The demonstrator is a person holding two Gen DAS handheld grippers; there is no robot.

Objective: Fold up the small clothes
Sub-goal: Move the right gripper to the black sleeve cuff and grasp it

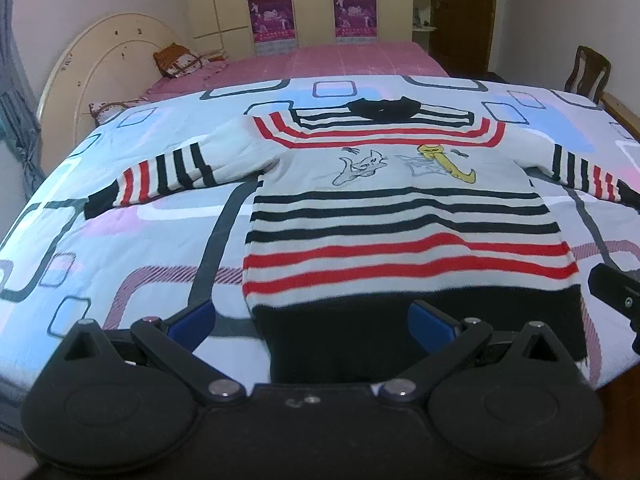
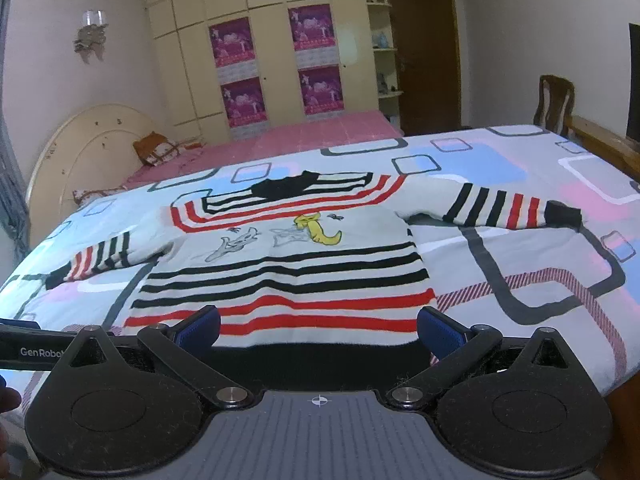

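Note:
A small white sweater [image 1: 400, 216] with black and red stripes, a cartoon print and a black hem lies flat and spread out on the patterned bed cover, both sleeves out to the sides. It also shows in the right wrist view [image 2: 288, 276]. My left gripper [image 1: 314, 318] is open and empty, just above the black hem near its left corner. My right gripper [image 2: 320, 330] is open and empty, over the hem near its right side. Part of the right gripper [image 1: 616, 292] shows at the right edge of the left wrist view.
The bed cover [image 1: 120, 248] has blue, pink and grey squares. A second bed with a pink sheet [image 1: 340, 60] and a cushion [image 1: 176, 60] lies behind. A wardrobe [image 2: 260, 52], a door [image 2: 424, 52] and a wooden chair [image 2: 554, 100] stand at the back.

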